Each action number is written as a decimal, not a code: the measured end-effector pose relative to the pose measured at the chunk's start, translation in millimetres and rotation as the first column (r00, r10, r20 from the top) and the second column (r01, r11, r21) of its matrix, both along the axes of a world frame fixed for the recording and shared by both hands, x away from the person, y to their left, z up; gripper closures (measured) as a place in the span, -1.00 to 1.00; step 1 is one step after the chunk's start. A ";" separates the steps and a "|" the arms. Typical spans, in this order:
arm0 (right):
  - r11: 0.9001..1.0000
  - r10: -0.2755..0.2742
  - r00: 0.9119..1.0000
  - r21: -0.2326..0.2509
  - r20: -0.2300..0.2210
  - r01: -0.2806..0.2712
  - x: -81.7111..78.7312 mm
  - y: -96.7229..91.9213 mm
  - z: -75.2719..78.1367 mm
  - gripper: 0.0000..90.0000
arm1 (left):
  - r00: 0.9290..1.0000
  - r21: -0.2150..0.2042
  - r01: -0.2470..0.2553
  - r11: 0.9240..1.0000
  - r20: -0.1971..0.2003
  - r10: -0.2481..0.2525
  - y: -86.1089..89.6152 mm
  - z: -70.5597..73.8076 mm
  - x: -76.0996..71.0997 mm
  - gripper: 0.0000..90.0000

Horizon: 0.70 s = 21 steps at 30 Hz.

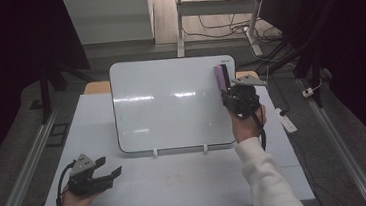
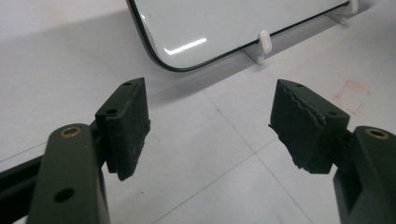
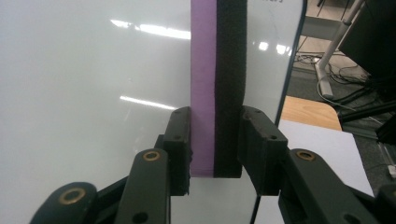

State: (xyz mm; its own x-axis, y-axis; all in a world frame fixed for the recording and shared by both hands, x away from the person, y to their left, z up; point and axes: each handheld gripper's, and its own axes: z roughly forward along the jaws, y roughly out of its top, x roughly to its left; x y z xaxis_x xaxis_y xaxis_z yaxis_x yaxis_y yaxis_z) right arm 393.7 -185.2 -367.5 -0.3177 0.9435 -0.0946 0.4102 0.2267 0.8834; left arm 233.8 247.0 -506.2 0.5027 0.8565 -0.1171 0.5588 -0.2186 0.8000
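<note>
A purple-and-black eraser [image 1: 221,77] stands upright against the right edge of the whiteboard [image 1: 171,104]. My right gripper [image 1: 226,93] is shut on its lower end. In the right gripper view the two pads press the eraser [image 3: 217,70] from either side, purple on the left and black on the right, with the whiteboard [image 3: 84,70] behind it. My left gripper [image 1: 110,167] rests low at the table's front left. It is open, and in the left gripper view its jaws [image 2: 210,126] stand well apart with nothing between them.
The whiteboard leans on two small white feet [image 1: 155,152] [image 1: 205,147] on the pale table [image 1: 178,183]. A faint red square mark [image 2: 351,95] is on the tabletop. Cables and desk legs [image 1: 214,25] lie on the floor beyond the table.
</note>
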 end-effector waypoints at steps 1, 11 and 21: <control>1.000 0.000 1.000 0.000 -0.002 0.000 0.3 0.9 -0.1 0.38 | 1.000 -0.001 0.000 1.000 0.001 0.000 0.1 -0.2 0.0 -0.36; 0.999 0.038 0.999 0.031 0.027 -0.039 -9.3 -6.2 0.6 0.15 | 1.000 -0.003 -0.004 1.000 0.002 0.004 1.9 -0.7 -0.2 -0.36; 0.980 0.179 0.984 0.085 0.002 -0.178 -46.9 -35.0 -22.2 -0.06 | 1.000 0.002 0.005 1.000 -0.004 -0.005 0.9 -3.1 0.7 -0.37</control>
